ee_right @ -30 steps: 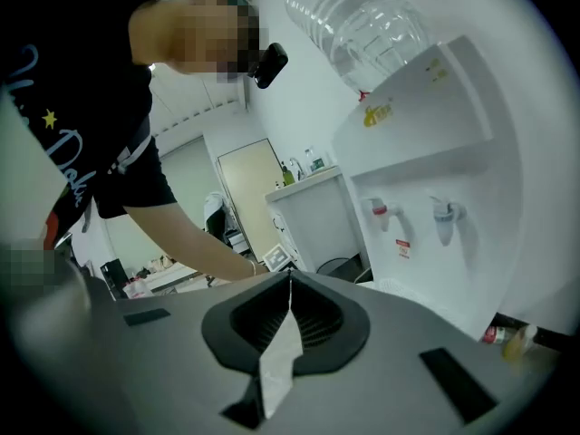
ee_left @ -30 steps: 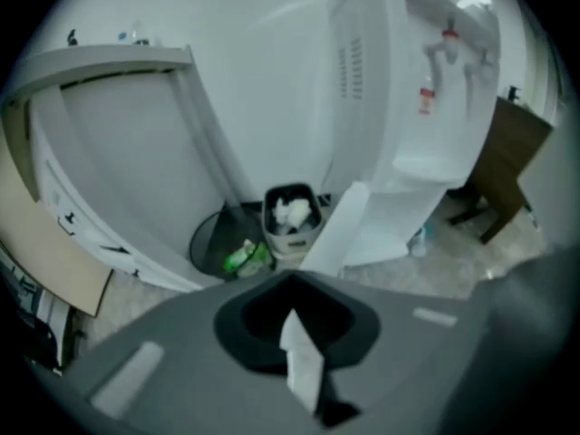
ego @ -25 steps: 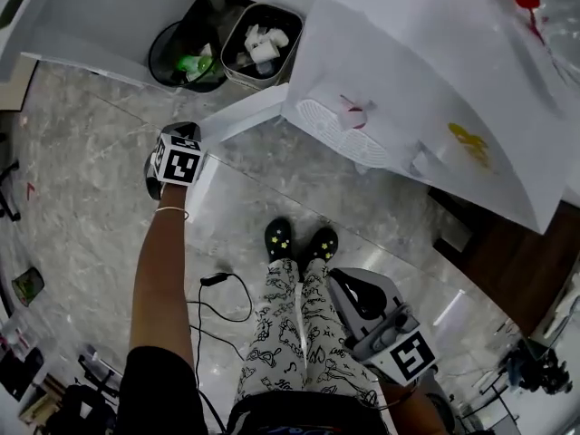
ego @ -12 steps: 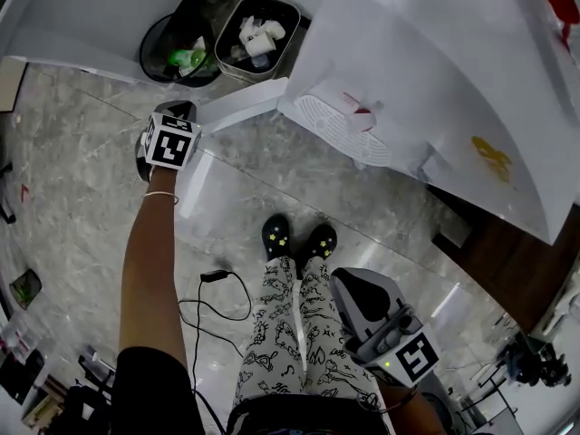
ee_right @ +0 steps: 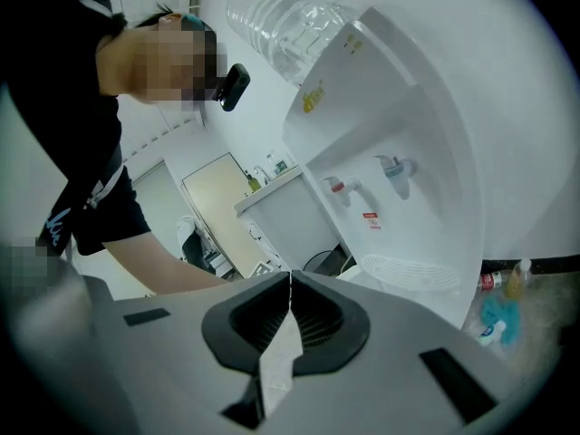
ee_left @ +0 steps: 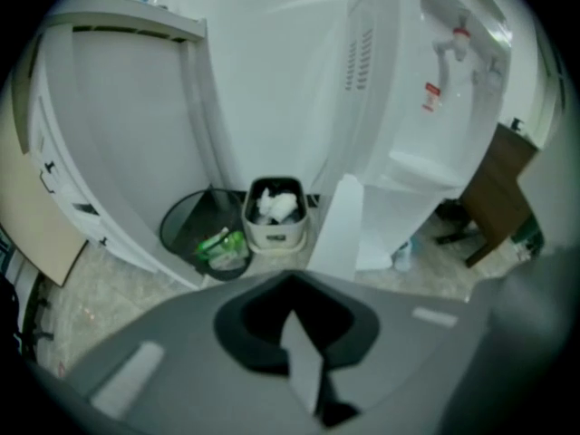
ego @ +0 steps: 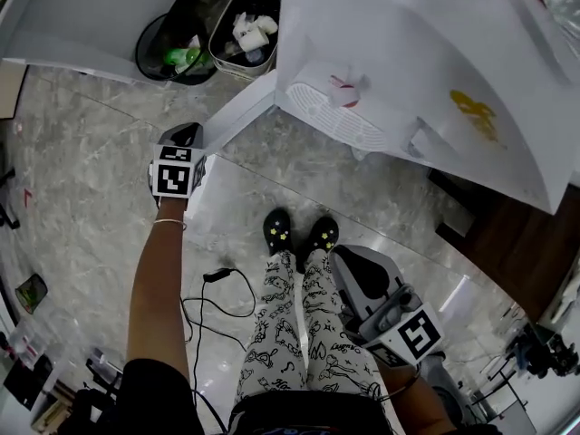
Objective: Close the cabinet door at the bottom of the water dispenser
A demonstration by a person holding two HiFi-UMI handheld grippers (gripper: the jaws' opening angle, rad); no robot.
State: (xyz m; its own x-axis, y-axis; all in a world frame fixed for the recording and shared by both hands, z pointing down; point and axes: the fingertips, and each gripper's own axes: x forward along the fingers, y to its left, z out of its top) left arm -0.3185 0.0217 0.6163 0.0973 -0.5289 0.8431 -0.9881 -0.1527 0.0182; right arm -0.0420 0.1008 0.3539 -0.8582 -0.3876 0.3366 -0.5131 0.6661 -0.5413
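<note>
The white water dispenser [ego: 408,62] fills the upper right of the head view. Its bottom cabinet door [ego: 245,111] stands swung out over the floor. My left gripper [ego: 186,136] is shut with nothing in it, just left of the door's free edge; contact does not show. In the left gripper view the door [ee_left: 333,229] stands edge-on ahead, slightly right of the left gripper [ee_left: 292,284], below the dispenser [ee_left: 408,89]. My right gripper [ego: 349,279] hangs shut and empty by the person's legs. In its own view the right gripper [ee_right: 290,279] faces the dispenser [ee_right: 390,152].
A round black bin [ego: 168,48] and a square bin [ego: 243,34] full of paper cups stand left of the dispenser against a white cabinet [ego: 100,16]. Brown wooden furniture [ego: 517,252] is at the right. A black cable [ego: 213,288] lies on the marble floor by the person's shoes [ego: 294,234].
My left gripper has drawn back slightly toward the person, from the door's free edge to just left of it. The door stands open as before. The right gripper has barely moved.
</note>
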